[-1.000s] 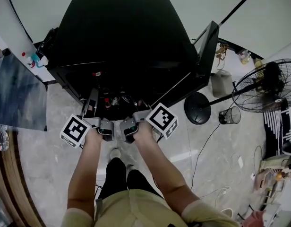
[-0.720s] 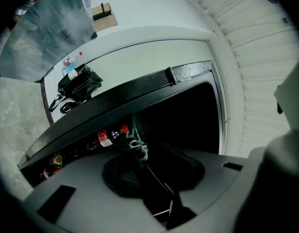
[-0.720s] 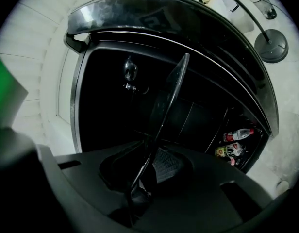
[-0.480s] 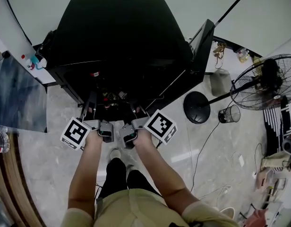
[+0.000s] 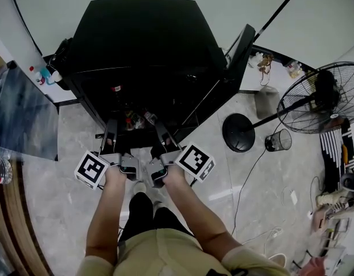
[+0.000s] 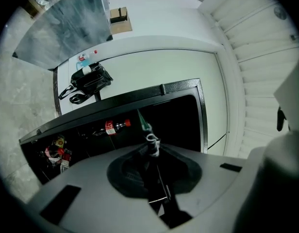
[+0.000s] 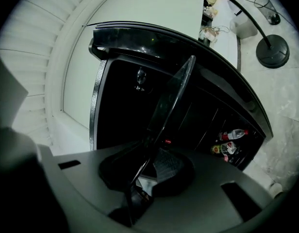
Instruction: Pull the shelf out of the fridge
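Observation:
The black fridge (image 5: 142, 39) stands open, its door (image 5: 237, 56) swung right. In the head view my left gripper (image 5: 110, 125) and right gripper (image 5: 156, 125) reach side by side into the lower opening, at the dark shelf (image 5: 134, 141) between them. The right gripper view shows the glass shelf (image 7: 171, 98) edge-on, running up from my right gripper (image 7: 149, 171), whose pads clamp its edge. In the left gripper view the shelf's thin edge (image 6: 145, 130) sits in my left gripper (image 6: 153, 171), whose jaws are closing onto it.
Bottles and cans (image 6: 115, 126) lie in the fridge's lower part. A standing fan (image 5: 323, 99) and its round base (image 5: 240, 132) are on the floor to the right, beside a clear cup (image 5: 279, 140). A grey panel (image 5: 22, 119) leans at the left. A black bag (image 6: 89, 81) sits left of the fridge.
Both grippers have drawn back toward the person's body, and more of their fingers shows outside the fridge opening. The fridge looks farther away.

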A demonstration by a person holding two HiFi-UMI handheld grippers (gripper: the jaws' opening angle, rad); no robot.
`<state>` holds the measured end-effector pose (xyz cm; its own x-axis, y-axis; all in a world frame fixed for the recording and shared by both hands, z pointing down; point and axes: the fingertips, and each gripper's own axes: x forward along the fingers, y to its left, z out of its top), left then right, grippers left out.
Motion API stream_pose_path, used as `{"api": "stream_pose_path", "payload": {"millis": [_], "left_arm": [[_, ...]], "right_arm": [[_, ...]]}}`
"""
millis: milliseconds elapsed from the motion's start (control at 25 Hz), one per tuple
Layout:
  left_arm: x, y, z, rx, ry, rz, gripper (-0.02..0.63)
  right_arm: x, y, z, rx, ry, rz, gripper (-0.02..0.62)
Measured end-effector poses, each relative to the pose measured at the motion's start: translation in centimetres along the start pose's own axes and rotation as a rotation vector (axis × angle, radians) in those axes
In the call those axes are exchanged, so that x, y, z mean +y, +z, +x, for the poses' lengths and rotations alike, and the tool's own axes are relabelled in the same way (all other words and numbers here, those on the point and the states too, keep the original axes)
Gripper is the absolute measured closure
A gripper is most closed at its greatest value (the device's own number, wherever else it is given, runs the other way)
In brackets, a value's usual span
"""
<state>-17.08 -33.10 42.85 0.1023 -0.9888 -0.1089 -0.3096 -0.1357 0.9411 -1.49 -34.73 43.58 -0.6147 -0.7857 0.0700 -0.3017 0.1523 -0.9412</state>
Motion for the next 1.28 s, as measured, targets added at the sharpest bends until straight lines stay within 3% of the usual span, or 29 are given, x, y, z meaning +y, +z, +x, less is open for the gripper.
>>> {"api": "stream_pose_path", "payload": {"millis": [440,640,1280], "left_arm": [[-2.9,-1.3,-4.3,-0.021,-0.025,-0.004,0.557],[-4.2,-1.6,-6.0,-0.033,-0.033,0.001,0.557],[-9.2,-2.4,-12.7,-0.088,-0.056,0.031,0.556]], "right_arm": [[1.8,-1.0,-4.7,0.014,0.035,-0.016,0.528],[3.0,-1.2,-6.4,0.013,0.050,-0.083,0.520],[6.6,-3.1,-12.5,0.057,0.126,-0.065,0.522]]}}
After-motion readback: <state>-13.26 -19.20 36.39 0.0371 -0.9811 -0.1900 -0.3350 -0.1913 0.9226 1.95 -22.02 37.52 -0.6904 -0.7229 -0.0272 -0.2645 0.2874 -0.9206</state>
